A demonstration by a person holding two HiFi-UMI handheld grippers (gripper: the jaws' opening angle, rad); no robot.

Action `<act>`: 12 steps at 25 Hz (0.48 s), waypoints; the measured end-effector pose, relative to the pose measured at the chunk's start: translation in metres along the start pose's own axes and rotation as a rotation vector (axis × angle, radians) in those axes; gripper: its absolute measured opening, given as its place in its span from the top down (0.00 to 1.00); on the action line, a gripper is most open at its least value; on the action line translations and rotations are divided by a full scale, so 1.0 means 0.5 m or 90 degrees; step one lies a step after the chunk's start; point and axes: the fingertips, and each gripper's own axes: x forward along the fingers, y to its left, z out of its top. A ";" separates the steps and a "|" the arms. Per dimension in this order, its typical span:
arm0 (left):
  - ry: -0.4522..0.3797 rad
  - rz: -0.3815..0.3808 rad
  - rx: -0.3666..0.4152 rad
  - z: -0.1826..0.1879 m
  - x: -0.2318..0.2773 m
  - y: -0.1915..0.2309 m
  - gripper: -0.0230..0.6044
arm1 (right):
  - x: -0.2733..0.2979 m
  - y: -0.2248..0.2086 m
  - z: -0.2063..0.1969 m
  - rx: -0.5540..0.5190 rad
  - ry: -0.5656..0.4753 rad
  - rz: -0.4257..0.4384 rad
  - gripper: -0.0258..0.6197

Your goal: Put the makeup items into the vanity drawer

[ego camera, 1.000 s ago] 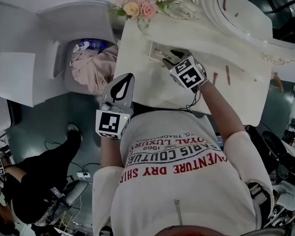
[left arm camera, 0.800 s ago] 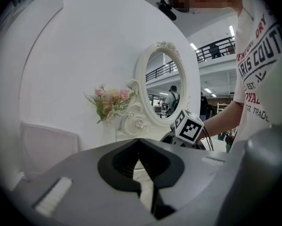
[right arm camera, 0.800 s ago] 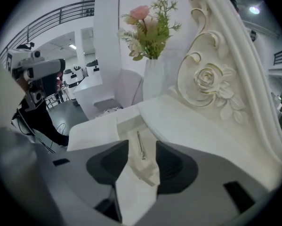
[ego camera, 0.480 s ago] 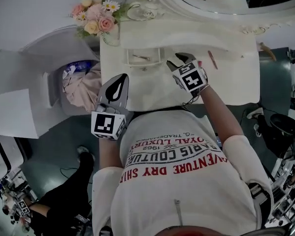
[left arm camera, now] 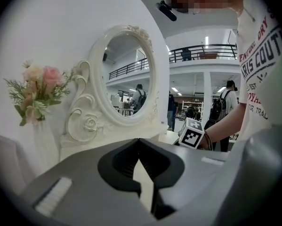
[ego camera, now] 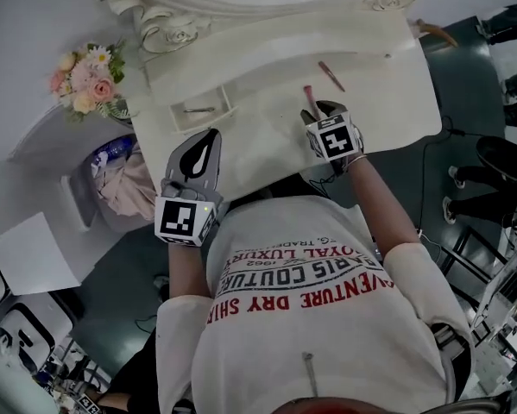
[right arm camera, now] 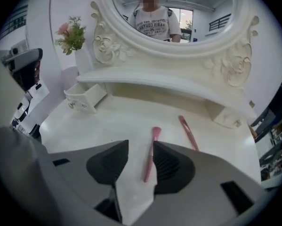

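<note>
While the person is leaning over the white vanity tabletop [ego camera: 258, 145], the right gripper [ego camera: 324, 109] is hovering low above its middle, right of centre.

- Right gripper: its own view is showing the jaws spread apart, with nothing clamped. The pink makeup brush [right arm camera: 150, 157] is lying flat on the tabletop in the gap, bristle end pointing toward the mirror [right arm camera: 173, 13]. The handle is running close along the inner edge of the right-hand jaw; I cannot tell whether it is touching.
- Head view is confirming this: the brush [ego camera: 308, 100] is sticking out just beyond the gripper's tips.
- A second pink stick [right arm camera: 188, 132] is lying just to the right of the brush, angled, apart from it and outside the jaws. It is showing in the head view [ego camera: 331, 76] too.
- Left gripper [ego camera: 211, 136]: it is hanging off the front edge of the table, near the person's body. In its own view [left arm camera: 139, 142] the jaw tips are pressing together with nothing between them.
- Vanity drawer [ego camera: 176, 121]: it is standing pulled out at the left rear of the tabletop, under the mirror shelf. A slim dark item [ego camera: 198, 109] is lying inside. In the right gripper view the drawer [right arm camera: 86, 98] is sitting well apart from the brush.
- A vase of flowers [ego camera: 85, 80] is standing beyond the table's left end.
</note>
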 end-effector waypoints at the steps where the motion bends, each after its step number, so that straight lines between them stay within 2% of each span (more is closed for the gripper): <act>1: 0.005 -0.008 0.002 -0.001 0.011 -0.009 0.95 | 0.002 -0.010 -0.009 0.011 0.003 -0.003 0.72; 6: 0.026 -0.030 0.008 -0.013 0.050 -0.045 0.95 | 0.030 -0.035 -0.045 0.045 0.020 0.007 0.72; 12: 0.054 -0.027 0.000 -0.033 0.066 -0.070 0.95 | 0.059 -0.048 -0.057 0.047 0.036 0.016 0.76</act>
